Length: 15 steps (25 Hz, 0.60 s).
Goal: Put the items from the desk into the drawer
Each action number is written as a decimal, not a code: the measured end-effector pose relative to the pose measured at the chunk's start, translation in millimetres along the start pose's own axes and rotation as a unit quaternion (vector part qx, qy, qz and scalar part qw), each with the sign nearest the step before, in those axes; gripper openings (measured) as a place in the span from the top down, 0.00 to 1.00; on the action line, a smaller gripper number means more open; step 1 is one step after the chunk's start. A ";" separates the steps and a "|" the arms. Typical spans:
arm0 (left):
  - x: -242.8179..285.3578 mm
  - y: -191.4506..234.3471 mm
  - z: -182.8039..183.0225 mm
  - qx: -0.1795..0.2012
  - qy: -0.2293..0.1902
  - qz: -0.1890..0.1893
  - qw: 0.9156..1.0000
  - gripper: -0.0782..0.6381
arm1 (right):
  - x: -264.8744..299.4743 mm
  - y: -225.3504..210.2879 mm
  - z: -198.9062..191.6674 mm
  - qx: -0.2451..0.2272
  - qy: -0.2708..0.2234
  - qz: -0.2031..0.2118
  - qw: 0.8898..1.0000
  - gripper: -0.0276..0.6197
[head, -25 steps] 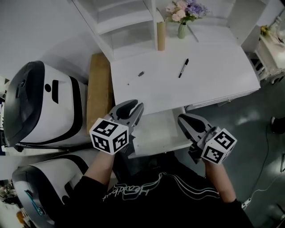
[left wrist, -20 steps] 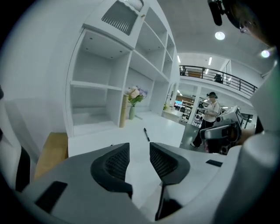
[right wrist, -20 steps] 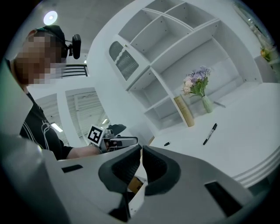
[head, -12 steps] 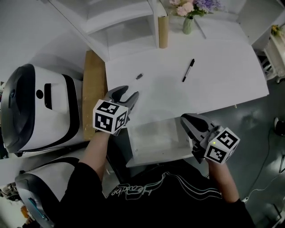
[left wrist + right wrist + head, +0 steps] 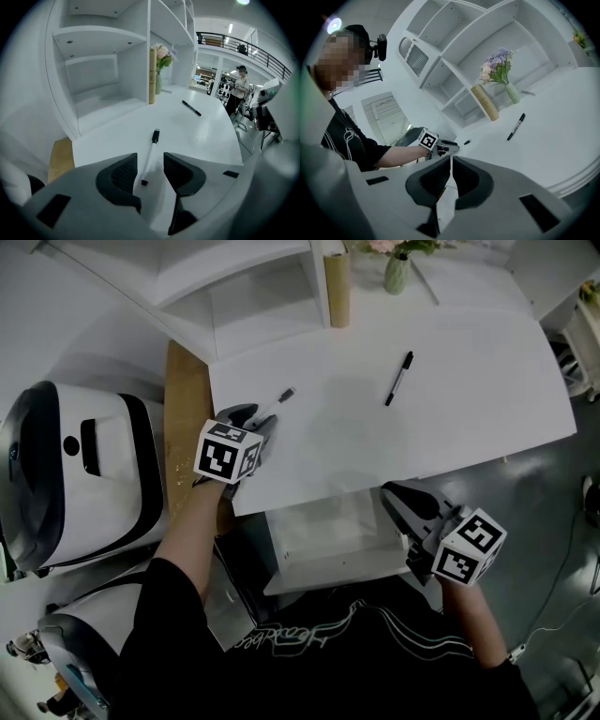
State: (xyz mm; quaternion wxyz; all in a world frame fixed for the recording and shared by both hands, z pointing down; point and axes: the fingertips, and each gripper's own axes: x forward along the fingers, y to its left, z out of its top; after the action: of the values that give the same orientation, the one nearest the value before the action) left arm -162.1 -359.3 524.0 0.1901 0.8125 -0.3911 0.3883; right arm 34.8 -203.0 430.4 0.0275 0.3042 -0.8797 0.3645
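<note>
Left claw [image 5: 262,418], newly open, astride pen [image 5: 151,149]

The desk [image 5: 469,399] and shelf [image 5: 253,306] are smooth white board with a soft sheen, and the drawer [image 5: 319,568] has the same finish. A pale raw-looking wood panel [image 5: 183,427] is matt. The marker [image 5: 151,150] is white plastic with a dark cap; the pen [image 5: 400,378] is black and slightly glossy. The left gripper [image 5: 150,161] and right gripper [image 5: 450,161] are matt grey plastic, with dark ribbed pads [image 5: 124,173]. The shirt [image 5: 309,662] is black cloth. The machine shells [image 5: 94,474] are glossy white plastic, and the floor [image 5: 553,521] is shiny grey.
</note>
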 end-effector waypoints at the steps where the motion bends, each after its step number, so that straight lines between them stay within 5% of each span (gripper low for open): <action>1: 3.1 0.9 -0.8 0.004 0.004 0.000 1.000 0.63 | 0.1 -0.9 -1.4 0.002 0.001 0.000 1.000 0.89; 15: 10.9 -7.5 -2.5 0.020 0.021 -0.019 0.999 0.81 | -2.8 -2.0 -11.6 0.023 0.002 -0.003 1.000 0.89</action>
State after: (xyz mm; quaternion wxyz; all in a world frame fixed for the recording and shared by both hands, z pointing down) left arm -153.1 -358.4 534.0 0.1896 0.8149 -0.3640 0.4092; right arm 36.2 -195.0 439.4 0.0235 0.3068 -0.8701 0.3850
